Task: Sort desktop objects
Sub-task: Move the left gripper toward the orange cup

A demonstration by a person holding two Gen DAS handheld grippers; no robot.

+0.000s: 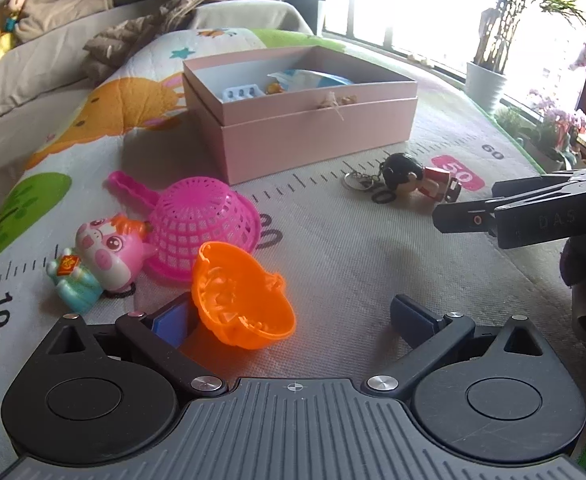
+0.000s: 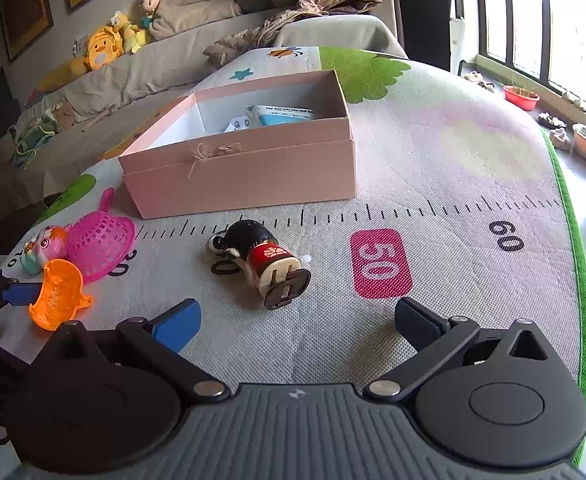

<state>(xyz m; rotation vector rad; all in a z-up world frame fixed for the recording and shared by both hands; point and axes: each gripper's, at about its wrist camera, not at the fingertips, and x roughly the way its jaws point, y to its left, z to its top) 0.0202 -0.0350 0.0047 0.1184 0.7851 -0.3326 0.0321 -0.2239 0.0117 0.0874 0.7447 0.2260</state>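
Note:
My left gripper [image 1: 291, 318] stands open low over the play mat. An orange plastic mould [image 1: 241, 296] lies tilted between its jaws, against the left blue pad [image 1: 171, 320]. Just beyond are an upturned pink strainer basket [image 1: 201, 232] and a pink pig figurine [image 1: 101, 256]. My right gripper [image 2: 297, 322] is open too, a short way in front of a black-haired doll keychain [image 2: 269, 264] that lies on its side. An open pink box [image 2: 245, 160] holding a few items stands behind the doll. The orange mould [image 2: 59, 294] also shows at the left of the right wrist view.
The play mat [image 2: 453, 160] has printed ruler marks and a green edge on the right. A sofa [image 2: 173, 60] with plush toys and a brown jacket runs along the back. Plant pots [image 1: 485, 84] stand by the window at the right.

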